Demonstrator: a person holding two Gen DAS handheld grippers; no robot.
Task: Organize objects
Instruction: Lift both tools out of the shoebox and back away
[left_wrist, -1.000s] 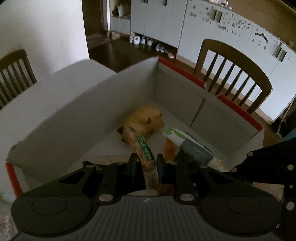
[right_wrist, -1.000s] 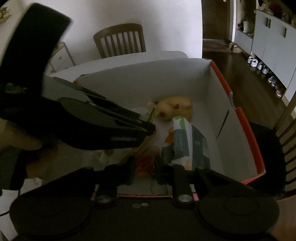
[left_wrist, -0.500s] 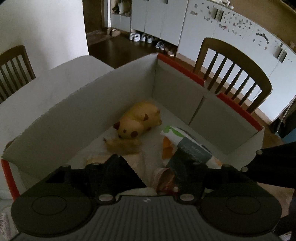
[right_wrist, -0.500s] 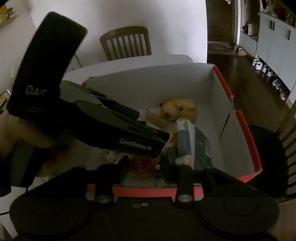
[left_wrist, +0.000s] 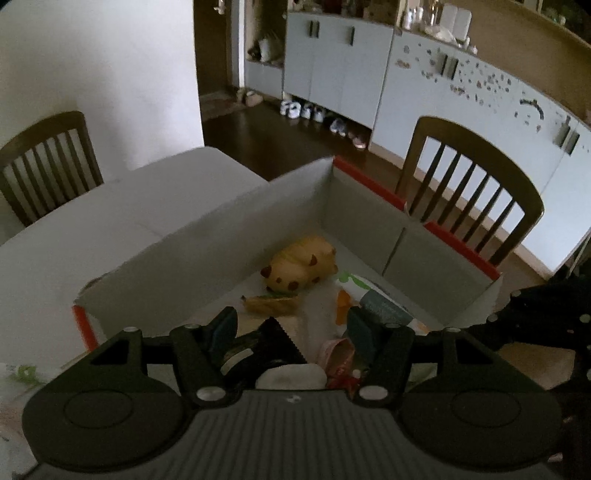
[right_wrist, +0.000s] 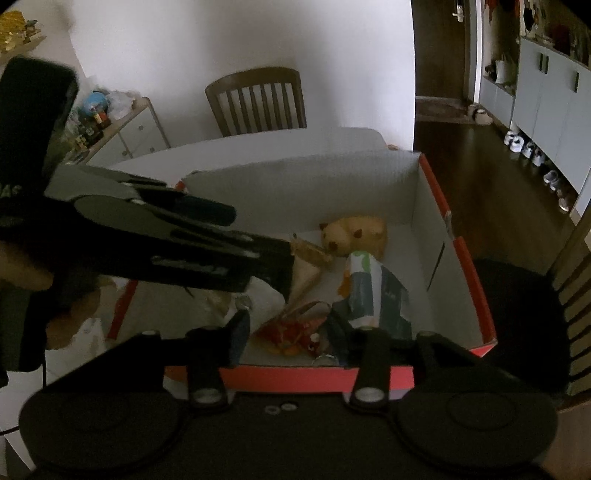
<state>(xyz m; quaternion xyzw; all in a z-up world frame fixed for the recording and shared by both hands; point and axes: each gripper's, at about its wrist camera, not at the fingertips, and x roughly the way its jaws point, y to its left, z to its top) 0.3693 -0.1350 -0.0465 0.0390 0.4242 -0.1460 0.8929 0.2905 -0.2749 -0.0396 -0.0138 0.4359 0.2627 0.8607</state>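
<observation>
A cardboard box (left_wrist: 207, 240) (right_wrist: 303, 184) with red edges stands on the white table. Inside lie a yellow plush toy (left_wrist: 301, 264) (right_wrist: 356, 234), a tan snack bar (left_wrist: 271, 304) (right_wrist: 310, 251), a white, green and blue packet (left_wrist: 384, 306) (right_wrist: 369, 291) and a red wrapper (left_wrist: 341, 356) (right_wrist: 295, 326). My left gripper (left_wrist: 291, 325) hangs open above the box's near end, nothing between its pads. My right gripper (right_wrist: 286, 330) is opening; the red wrapper lies below its gap and the pads do not press it. The left gripper's body (right_wrist: 166, 243) crosses the right wrist view.
Two wooden chairs (left_wrist: 469, 195) (right_wrist: 258, 101) stand by the table (left_wrist: 74, 229). Pale cabinets (left_wrist: 406, 85) with shoes on the floor below them line the far wall. A low drawer unit (right_wrist: 125, 136) carries clutter at the left. A hand (right_wrist: 22, 266) holds the left gripper.
My left gripper let go of the snack bar, which now lies by the plush toy, and rose. My right gripper opened off the red wrapper and lifted slightly.
</observation>
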